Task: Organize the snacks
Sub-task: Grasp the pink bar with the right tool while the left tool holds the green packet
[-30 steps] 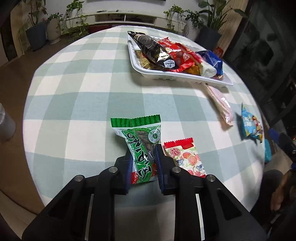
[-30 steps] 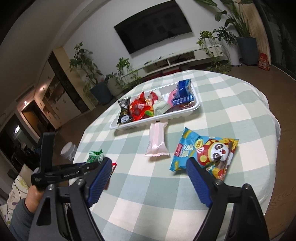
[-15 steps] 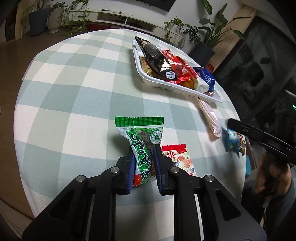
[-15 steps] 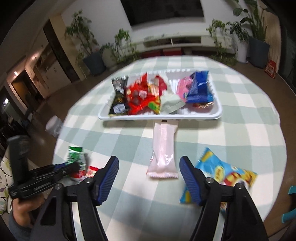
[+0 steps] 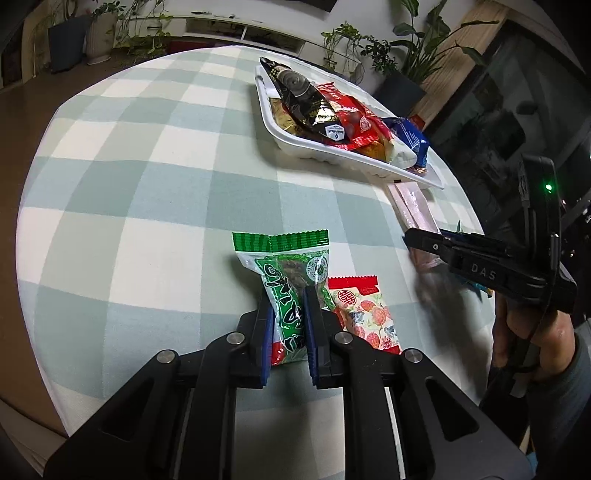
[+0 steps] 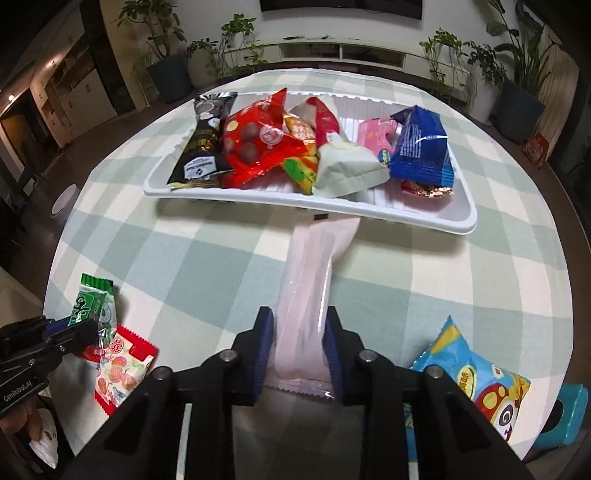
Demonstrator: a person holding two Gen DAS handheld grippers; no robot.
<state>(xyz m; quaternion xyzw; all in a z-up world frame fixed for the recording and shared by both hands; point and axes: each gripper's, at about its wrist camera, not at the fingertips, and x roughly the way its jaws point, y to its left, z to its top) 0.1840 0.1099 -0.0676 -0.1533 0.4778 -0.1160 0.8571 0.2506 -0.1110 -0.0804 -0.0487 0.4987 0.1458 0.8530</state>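
Room: white back wall (image 6: 454,22) with a dark flat screen (image 6: 340,3) mounted high. Below it, a long low white media console (image 6: 343,55). Potted plants (image 6: 162,48) line the wall at both ends, several in dark pots. Floor (image 5: 22,110): brown, smooth. Left side: pale cabinets (image 6: 70,92) under warm lamplight. Right side: dark glazed window (image 5: 491,107) beside a wooden panel (image 5: 458,48). Round desk (image 5: 147,166) in a green-and-white check cloth.
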